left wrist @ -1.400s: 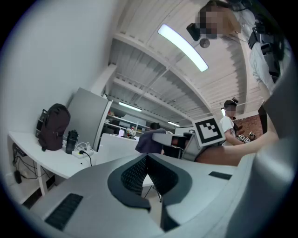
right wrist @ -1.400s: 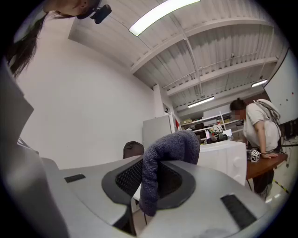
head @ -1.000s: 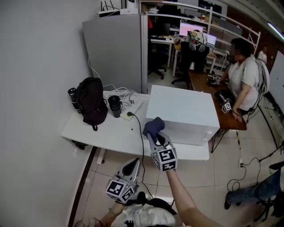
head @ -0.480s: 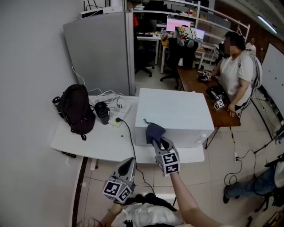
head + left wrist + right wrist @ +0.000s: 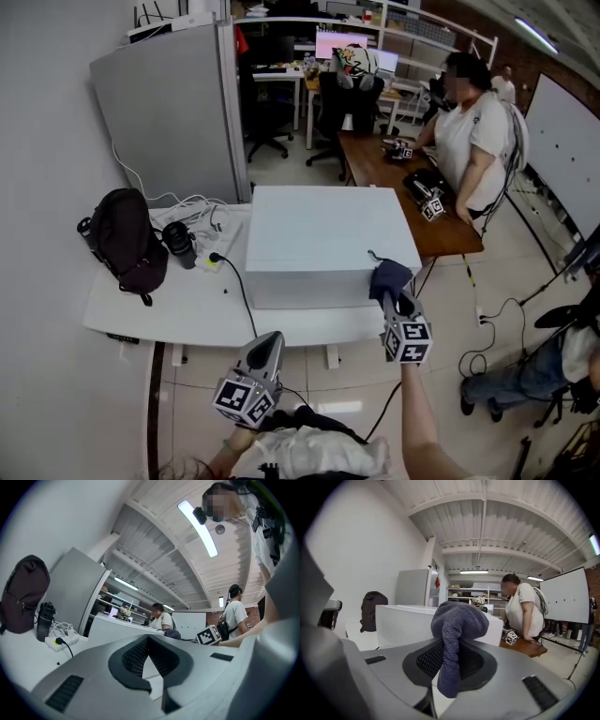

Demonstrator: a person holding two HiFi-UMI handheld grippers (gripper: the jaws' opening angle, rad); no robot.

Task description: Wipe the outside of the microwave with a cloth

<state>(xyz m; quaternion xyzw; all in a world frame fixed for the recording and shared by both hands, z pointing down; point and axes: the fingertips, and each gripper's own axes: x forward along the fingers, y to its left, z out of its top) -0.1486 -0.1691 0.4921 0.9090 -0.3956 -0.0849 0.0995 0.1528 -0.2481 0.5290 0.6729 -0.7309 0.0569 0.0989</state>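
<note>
Cloth [image 5: 390, 277], bunched upright, has slid right to the microwave [image 5: 309, 225] corner

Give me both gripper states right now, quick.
Left gripper: shut, nothing between its jaws.
Right gripper: shut on the dark blue cloth.

Open-plan office — desks [image 5: 380, 173], monitors [image 5: 337, 43], swivel chairs [image 5: 352, 112], whiteboard [image 5: 565, 141]

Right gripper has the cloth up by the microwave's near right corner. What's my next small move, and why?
Probably ease the right gripper forward until the bunched dark blue cloth presses on the white box-shaped microwave. The jaws are shut on the cloth, but the right gripper view shows the microwave's side a little way ahead, so contact looks unmade.
</note>
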